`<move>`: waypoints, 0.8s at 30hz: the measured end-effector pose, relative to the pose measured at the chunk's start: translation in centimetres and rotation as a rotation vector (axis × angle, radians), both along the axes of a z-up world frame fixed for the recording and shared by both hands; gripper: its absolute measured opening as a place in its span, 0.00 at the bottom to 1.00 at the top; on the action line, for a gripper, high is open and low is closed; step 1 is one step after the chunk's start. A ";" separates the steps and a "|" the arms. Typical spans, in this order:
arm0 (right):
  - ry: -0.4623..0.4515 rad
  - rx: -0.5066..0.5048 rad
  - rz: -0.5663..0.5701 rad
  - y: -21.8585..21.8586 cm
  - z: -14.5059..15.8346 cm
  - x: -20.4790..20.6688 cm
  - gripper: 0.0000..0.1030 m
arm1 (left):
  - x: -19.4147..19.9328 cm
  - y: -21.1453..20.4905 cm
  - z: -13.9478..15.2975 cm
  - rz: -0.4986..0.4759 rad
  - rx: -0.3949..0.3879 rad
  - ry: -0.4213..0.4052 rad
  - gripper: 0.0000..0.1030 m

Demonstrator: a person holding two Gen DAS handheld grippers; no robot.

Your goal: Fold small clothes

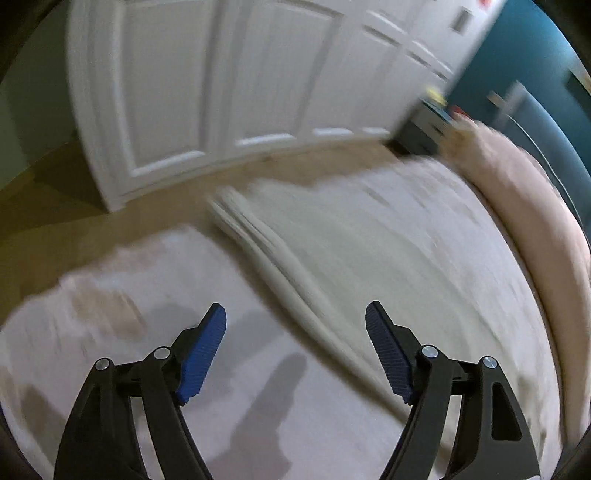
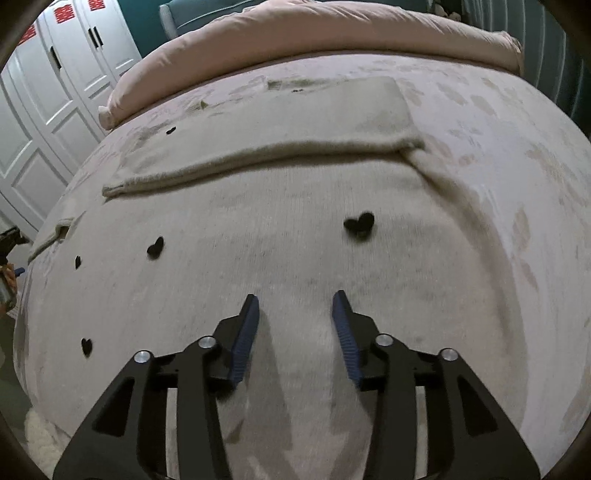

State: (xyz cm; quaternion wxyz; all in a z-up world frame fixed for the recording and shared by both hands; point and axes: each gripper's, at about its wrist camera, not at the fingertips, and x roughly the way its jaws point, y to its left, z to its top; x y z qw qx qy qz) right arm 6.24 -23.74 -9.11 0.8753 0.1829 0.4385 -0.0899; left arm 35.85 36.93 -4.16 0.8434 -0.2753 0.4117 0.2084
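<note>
Both grippers, left (image 1: 295,314) and right (image 2: 295,304), gape empty over the sweater (image 2: 280,229); left view blurred.

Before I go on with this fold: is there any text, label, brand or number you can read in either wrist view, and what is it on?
Red decals on the white wardrobe doors: sign-like shapes, too small to read.
Red mark at the wardrobe's top in the left wrist view: blurred, unreadable.
Beige sweater: only black heart shapes, no lettering.
Left gripper, right gripper: no markings visible.
</note>
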 end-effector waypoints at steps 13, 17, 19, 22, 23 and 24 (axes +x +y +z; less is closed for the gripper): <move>0.023 -0.056 0.014 2.7 -1.4 0.4 0.74 | 4.3 -3.5 6.6 -0.222 -0.112 -0.198 0.07; 0.009 -0.040 -0.005 2.7 -1.3 0.3 0.77 | 3.2 -15.7 13.9 -0.550 -0.143 -0.340 0.07; 0.000 -0.021 -0.019 2.5 -1.2 0.2 0.77 | 2.0 -22.1 16.1 -0.682 -0.166 -0.388 0.07; -0.007 0.026 -0.049 2.1 -0.8 0.0 0.77 | -1.4 -33.5 17.2 -0.884 -0.259 -0.398 0.07; -0.017 0.060 -0.064 1.7 -0.5 -0.2 0.77 | -2.8 -36.8 16.6 -0.934 -0.285 -0.372 0.10; -0.026 0.092 -0.078 1.3 -0.3 -0.5 0.77 | -4.0 -39.5 15.6 -0.961 -0.295 -0.342 0.13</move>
